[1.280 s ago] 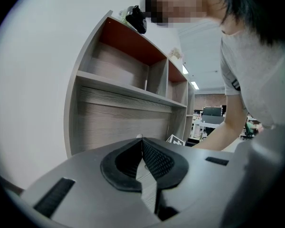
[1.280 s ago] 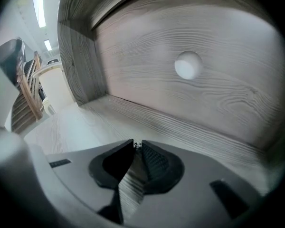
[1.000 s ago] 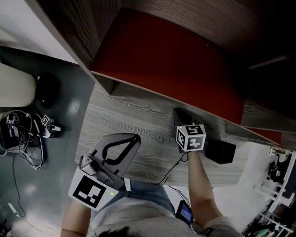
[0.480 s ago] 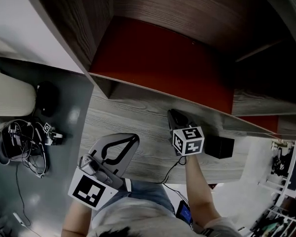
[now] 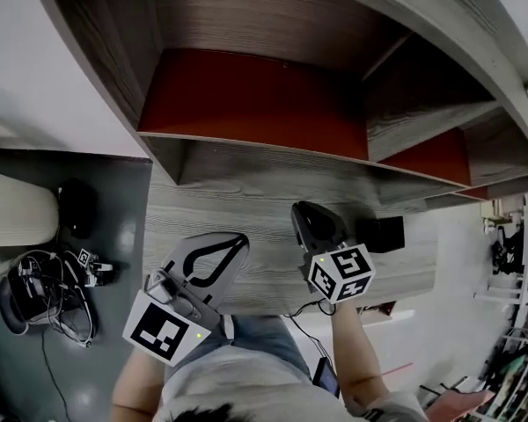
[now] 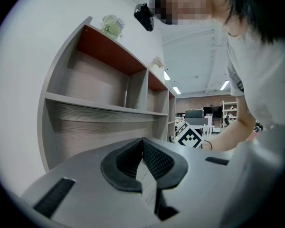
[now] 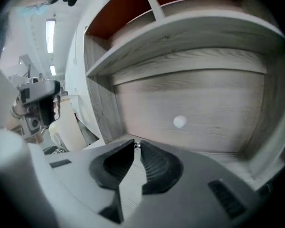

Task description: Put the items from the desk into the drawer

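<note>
Over the desk [image 5: 246, 192] both grippers hover empty: left gripper [image 5: 233, 244] pinched to a slit, right gripper [image 5: 301, 214] the same, nothing between either pair. Since a second ago my head tipped up (more of the shelf unit [image 5: 246, 104] shows) and the right one eased back toward me. Black box [image 5: 380, 234] sits on the desk just right of it, untouched. No drawer in any view, so no pick started. Cable tangle [image 5: 44, 293] lies on the floor, well clear.
</note>
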A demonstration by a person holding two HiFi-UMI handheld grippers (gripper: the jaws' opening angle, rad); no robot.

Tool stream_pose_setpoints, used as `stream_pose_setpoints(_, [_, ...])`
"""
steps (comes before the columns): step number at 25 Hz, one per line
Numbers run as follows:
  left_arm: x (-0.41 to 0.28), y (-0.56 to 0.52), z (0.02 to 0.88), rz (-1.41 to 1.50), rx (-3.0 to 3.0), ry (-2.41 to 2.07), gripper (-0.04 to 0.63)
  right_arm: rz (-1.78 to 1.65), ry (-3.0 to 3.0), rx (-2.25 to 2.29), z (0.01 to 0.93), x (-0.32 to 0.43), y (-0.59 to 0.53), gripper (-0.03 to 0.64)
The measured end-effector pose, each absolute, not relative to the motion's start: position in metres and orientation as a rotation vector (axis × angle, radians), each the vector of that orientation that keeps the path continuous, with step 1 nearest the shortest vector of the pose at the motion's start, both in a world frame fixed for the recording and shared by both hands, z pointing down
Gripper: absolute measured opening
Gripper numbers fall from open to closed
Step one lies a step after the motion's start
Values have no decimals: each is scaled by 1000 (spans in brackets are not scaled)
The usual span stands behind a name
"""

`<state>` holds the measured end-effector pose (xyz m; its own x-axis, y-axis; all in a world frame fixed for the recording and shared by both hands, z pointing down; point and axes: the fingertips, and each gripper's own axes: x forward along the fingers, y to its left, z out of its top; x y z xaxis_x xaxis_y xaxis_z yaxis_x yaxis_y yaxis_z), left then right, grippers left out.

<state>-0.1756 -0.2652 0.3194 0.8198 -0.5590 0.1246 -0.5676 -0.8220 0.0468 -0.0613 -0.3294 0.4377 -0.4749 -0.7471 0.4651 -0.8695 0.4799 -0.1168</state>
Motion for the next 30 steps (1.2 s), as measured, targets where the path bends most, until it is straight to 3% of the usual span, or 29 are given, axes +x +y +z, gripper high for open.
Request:
stream_pose_setpoints(10, [-160,-231,303,144,3031,-702,11,386,-2555,1571,345,-68,-262,51])
stream_pose_setpoints(22, [-164,-190,297,154,3115,-505,11,266,-2573,1741,306,-82,-213,51])
stream_pose_setpoints(30, [-119,-155,288,93,3144,-235,11,204,-2462,1937,283,-48,-161,51])
